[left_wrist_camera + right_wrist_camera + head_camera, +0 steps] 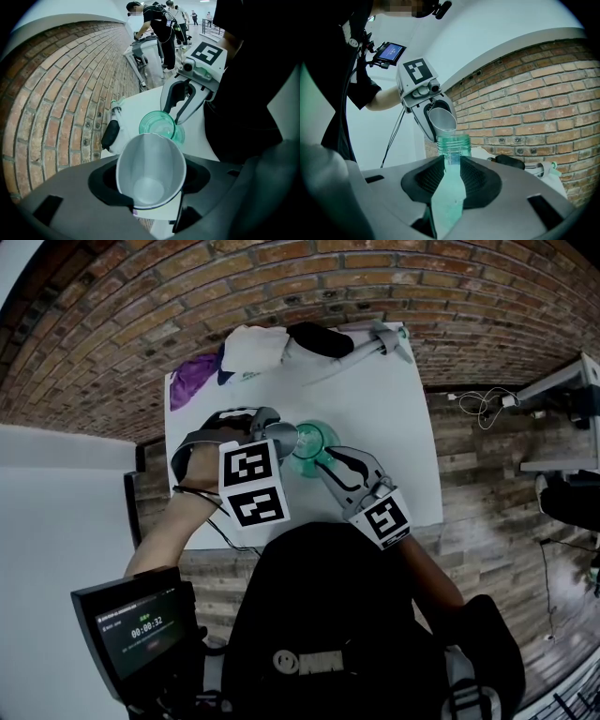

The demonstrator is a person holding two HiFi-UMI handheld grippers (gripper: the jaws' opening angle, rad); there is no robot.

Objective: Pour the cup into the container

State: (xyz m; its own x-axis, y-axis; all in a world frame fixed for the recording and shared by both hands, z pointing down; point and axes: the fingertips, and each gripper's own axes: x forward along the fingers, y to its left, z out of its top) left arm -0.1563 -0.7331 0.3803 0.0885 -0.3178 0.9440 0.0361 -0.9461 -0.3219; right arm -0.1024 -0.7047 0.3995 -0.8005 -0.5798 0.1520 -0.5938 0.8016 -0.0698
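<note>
Cup (149,164) in steeply down-pointing left claw (152,187), above container (159,125)

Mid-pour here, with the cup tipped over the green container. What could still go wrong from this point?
The cup is squeezed oval between the left gripper's fingers; more pressure might buckle it and misdirect the pour. Its lip sits just at the rim of the container's narrow mouth, held by the right gripper, so a small drift of either hand could spill onto the table.
</note>
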